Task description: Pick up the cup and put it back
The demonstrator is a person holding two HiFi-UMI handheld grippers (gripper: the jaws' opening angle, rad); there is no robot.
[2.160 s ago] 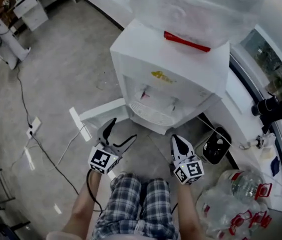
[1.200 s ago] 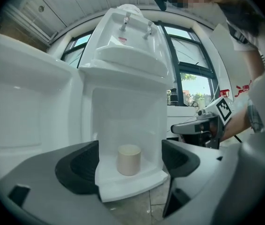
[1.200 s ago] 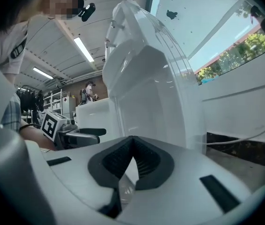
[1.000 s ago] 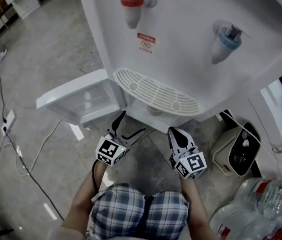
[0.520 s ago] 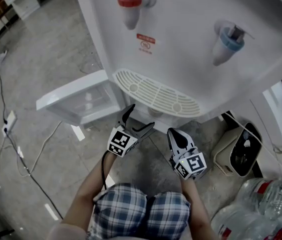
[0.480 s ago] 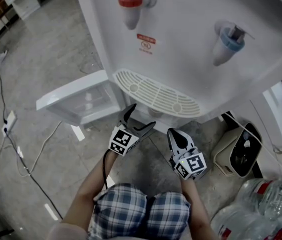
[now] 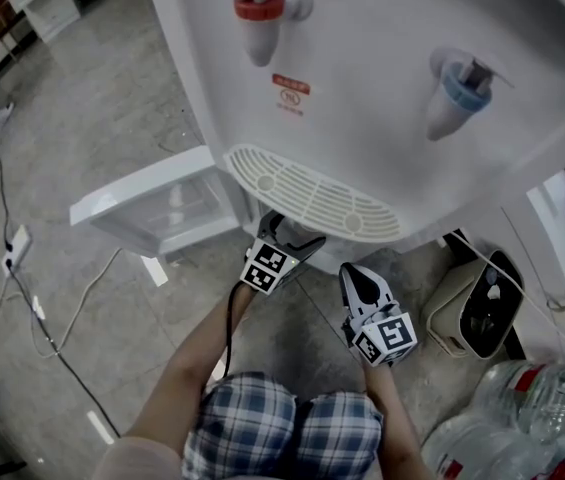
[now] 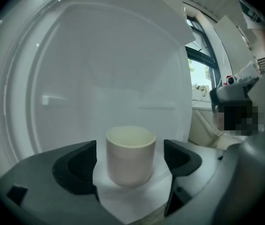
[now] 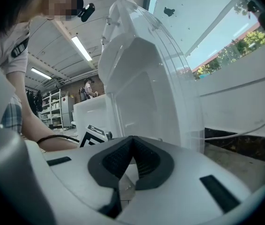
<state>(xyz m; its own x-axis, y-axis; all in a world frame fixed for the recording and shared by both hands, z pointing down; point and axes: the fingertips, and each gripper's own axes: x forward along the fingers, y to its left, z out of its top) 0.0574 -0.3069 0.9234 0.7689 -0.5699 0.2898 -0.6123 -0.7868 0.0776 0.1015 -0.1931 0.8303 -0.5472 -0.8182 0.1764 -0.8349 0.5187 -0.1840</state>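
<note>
A small pale cup (image 8: 130, 155) stands upright inside the white lower compartment of the water dispenser (image 7: 382, 98). In the left gripper view the cup sits between my left gripper's (image 8: 130, 161) two dark jaws, which are open with a gap on each side. In the head view that left gripper (image 7: 290, 236) reaches under the drip tray (image 7: 312, 194) and the cup is hidden. My right gripper (image 7: 360, 280) hangs lower, to the right, above the floor with its jaws shut and nothing in them. The right gripper (image 9: 130, 156) view shows the dispenser's side.
The compartment's door (image 7: 152, 203) stands open to the left. A red tap (image 7: 260, 13) and a blue tap (image 7: 457, 93) stick out above. A dark appliance (image 7: 482, 303) and water bottles (image 7: 532, 408) lie on the floor at right. A cable (image 7: 37, 298) crosses the floor at left.
My left gripper has moved forward and up, from in front of the knees into the dispenser's lower compartment, so its jaws now flank the cup. The right gripper has stayed nearly still.
</note>
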